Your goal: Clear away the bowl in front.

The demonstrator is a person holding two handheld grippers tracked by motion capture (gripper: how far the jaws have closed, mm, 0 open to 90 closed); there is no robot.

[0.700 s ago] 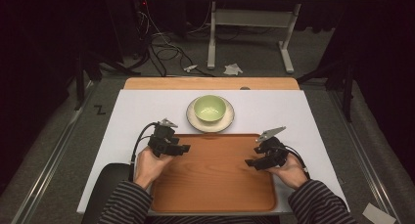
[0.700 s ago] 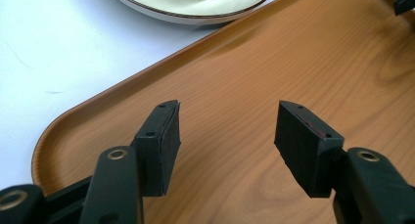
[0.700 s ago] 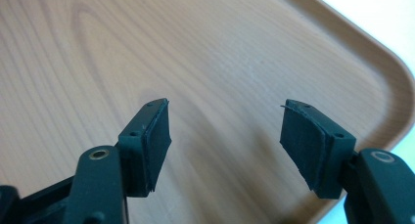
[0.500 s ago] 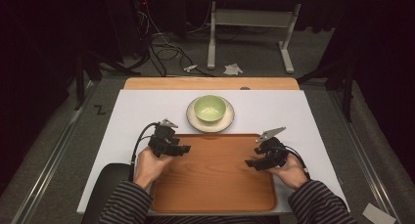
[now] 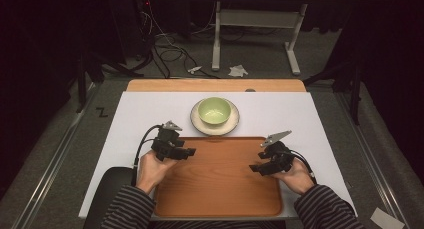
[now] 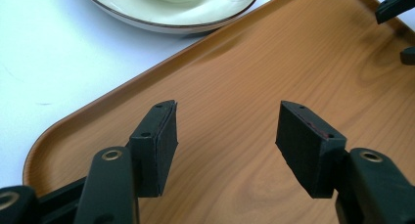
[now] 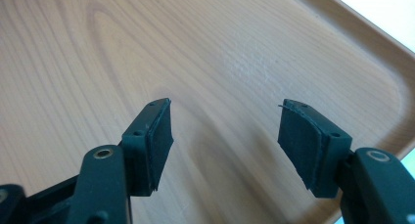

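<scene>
A brown wooden tray (image 5: 217, 181) lies on the near half of the white table. Behind its far edge a light green bowl (image 5: 215, 110) sits on a cream plate (image 5: 233, 124). My left gripper (image 5: 187, 152) hovers over the tray's left part, open and empty; in the left gripper view its jaws stand wide apart above the tray's wood (image 6: 235, 87), with the plate's rim (image 6: 171, 23) at the top. My right gripper (image 5: 253, 167) hangs over the tray's right part, open too, with nothing between its jaws above the tray (image 7: 205, 53).
The white table surface (image 5: 145, 114) extends left, right and behind the tray. A wooden strip (image 5: 215, 85) runs along the table's far edge. Cables and a desk frame (image 5: 250, 34) lie on the floor beyond. A black chair back (image 5: 107, 189) sits at the near left.
</scene>
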